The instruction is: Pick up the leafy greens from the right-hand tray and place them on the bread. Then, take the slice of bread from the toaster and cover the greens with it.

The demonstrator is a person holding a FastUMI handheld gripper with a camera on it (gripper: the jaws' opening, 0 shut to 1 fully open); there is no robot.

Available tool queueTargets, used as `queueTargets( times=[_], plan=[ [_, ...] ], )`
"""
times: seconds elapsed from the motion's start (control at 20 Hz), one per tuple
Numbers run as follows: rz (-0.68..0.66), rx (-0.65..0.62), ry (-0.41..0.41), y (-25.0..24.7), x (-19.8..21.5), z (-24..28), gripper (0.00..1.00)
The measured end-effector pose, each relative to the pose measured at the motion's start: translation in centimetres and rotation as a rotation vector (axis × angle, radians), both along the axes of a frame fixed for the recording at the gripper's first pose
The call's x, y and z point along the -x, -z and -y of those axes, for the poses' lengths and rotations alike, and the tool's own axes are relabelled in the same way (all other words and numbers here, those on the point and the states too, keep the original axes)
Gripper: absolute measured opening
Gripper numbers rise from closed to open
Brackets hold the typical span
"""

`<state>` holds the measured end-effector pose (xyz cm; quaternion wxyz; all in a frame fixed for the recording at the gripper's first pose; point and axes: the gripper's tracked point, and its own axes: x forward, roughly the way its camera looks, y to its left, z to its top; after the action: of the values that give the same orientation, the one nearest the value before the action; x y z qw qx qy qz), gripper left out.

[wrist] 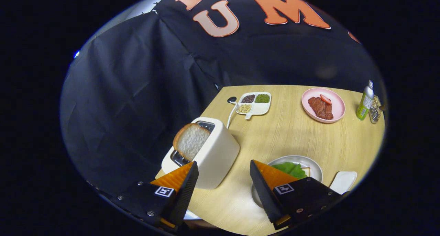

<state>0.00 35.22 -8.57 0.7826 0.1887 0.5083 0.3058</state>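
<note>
Left of centre, the soft, crushable bread slice [191, 141] should be pinched lightly at its raised crust; the gripper [223, 170] is spread wide, empty.

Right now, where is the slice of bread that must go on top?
The bread slice stands in the toaster, just beyond the open gripper, left of the plate with greens.

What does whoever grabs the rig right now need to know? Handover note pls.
Gripper: open, holding nothing, fingers spread above the wooden table.
Cream two-slot toaster: just ahead of the left finger, with the slice of white bread standing up out of its slot.
Green leafy greens: already lying on the bread on the round white plate, behind the right finger.
Done: greens placed.
Left: grip the toaster slice, lift it out, lay it over the greens.
</note>
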Motion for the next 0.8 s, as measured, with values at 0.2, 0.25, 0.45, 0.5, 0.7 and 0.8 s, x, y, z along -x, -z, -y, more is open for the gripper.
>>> queueTargets(
  times=[0.2, 0.25, 0.45, 0.5, 0.7, 0.8],
  plan=[
    [0.016, 0.006, -0.029, -2.2, -1.0, -3.2, 0.93],
    [0.019, 0.011, -0.029, -2.6, -1.3, -4.0, 0.93],
    [0.006, 0.035, -0.082, -2.4, -1.1, -7.3, 0.98],
    [-0.003, 0.04, -0.094, -2.1, -1.1, -8.1, 0.98],
    [-0.056, 0.019, -0.113, -1.1, -0.6, -11.1, 0.98],
    [-0.073, 0.021, -0.12, -0.6, -0.8, -12.1, 0.97]
  ],
)
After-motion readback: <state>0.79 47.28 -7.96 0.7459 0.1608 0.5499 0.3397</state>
